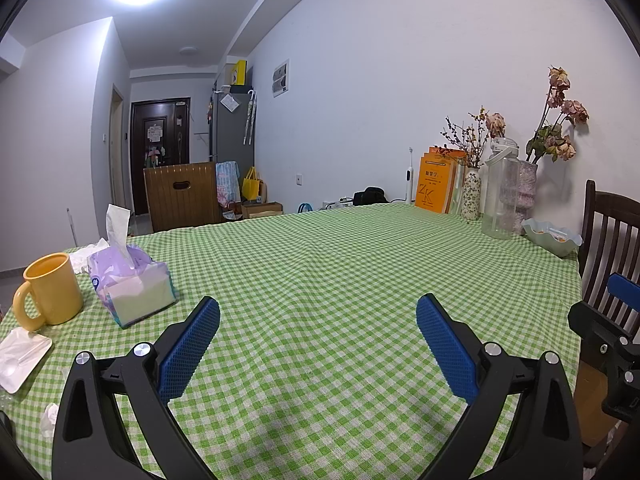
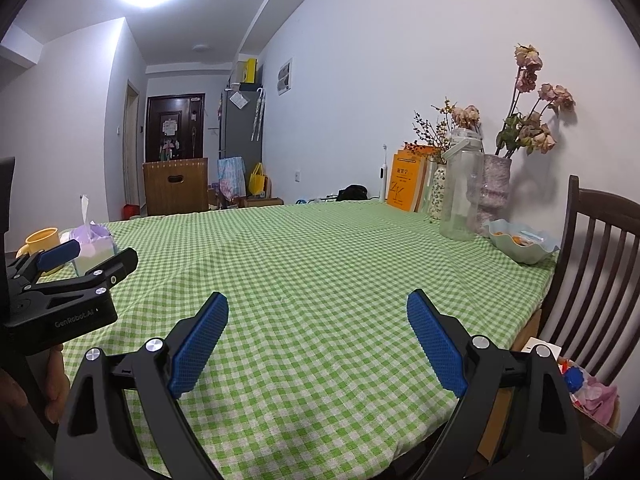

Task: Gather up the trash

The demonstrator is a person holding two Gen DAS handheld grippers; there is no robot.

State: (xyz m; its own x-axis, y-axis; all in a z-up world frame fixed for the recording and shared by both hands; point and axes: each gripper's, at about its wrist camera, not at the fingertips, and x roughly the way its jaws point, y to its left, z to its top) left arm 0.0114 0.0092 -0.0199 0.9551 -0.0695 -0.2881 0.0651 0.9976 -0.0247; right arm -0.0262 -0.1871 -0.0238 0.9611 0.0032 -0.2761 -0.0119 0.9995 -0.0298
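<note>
worktop [image 1: 340,280] bare across its middle, right edge by chair [image 1: 608,236] | mug [image 1: 50,288], tissue pack [image 1: 132,284], white tray [image 1: 22,354] crowd left side | crumpled tissue [image 1: 50,418] near left edge, left of left claw [image 1: 318,316] | left claw and right claw [image 2: 318,312] wide open, empty

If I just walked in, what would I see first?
The big green checked tablecloth fills the view, with both open claws, left and right, above it. At the left sit a yellow mug and a purple tissue pack. Dried flowers stand in vases at the far right by the wall.
</note>
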